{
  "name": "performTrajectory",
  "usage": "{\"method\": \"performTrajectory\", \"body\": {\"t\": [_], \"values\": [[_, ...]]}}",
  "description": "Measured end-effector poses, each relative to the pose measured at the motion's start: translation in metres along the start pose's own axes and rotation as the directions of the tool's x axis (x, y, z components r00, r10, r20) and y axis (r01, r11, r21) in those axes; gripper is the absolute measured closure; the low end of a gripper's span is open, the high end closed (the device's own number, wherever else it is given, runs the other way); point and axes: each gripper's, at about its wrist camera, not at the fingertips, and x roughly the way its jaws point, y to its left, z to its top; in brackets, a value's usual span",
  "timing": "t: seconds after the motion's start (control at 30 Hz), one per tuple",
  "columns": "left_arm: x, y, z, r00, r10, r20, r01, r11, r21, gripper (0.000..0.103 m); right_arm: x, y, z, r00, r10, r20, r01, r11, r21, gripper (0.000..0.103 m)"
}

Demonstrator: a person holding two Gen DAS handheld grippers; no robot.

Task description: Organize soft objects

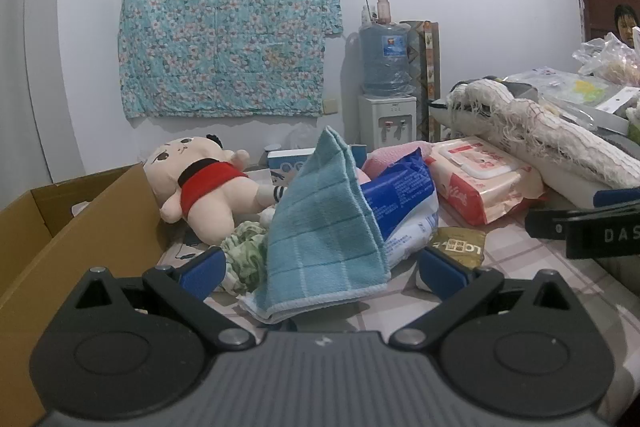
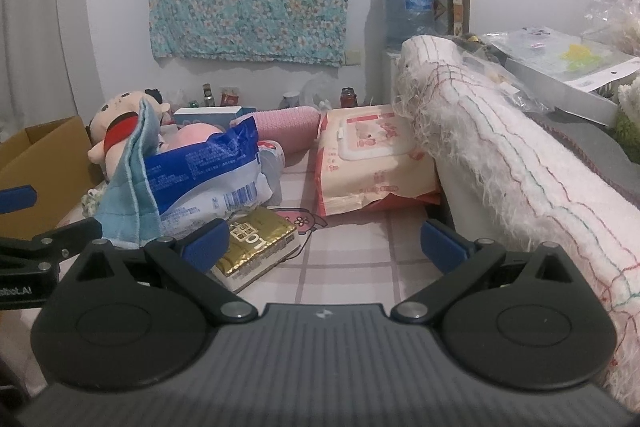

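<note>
Lots of soft stuff piled on a table with a pink checked cloth. Front and centre in the left view is a teal towel: terry weave with faint stripes, pale edging, propped up in a tent shape against a crinkly blue-and-white plastic bag. Its lower hem lies flat on the table. Beside it sits a ruffled green fabric wad, and behind that a plush doll, peach-coloured, smooth, in a red top, lying on its side right next to an open cardboard box. A pink fuzzy roll lies further back.

On the right there's a wipes pack, glossy film with a hard flip lid, and a shaggy white rug roll with frayed threads and thin coloured lines. A small shiny gold packet lies flat on the table.

Left gripper: blue pads spread wide, nothing gripped. The towel's lower edge sits between them, and the left pad looks to be touching or just beside the green wad; can't tell which.

Right gripper: also spread wide and holding nothing. Its left pad is right against the gold packet's corner, and its right pad sits close to the base of the rug roll.
</note>
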Motion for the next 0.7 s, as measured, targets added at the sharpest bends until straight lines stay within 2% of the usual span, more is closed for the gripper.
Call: {"method": "performTrajectory", "body": {"t": [0.57, 0.7], "values": [[-0.003, 0.000, 0.001, 1.000, -0.005, 0.003, 0.005, 1.000, 0.001, 0.000, 0.001, 0.004, 0.000, 1.000, 0.009, -0.007, -0.009, 1.000, -0.021, 0.001], [-0.010, 0.000, 0.005, 0.999, -0.017, 0.034, 0.017, 1.000, 0.009, 0.000, -0.003, 0.004, 0.001, 1.000, 0.020, 0.016, -0.019, 0.999, -0.026, 0.001]]}}
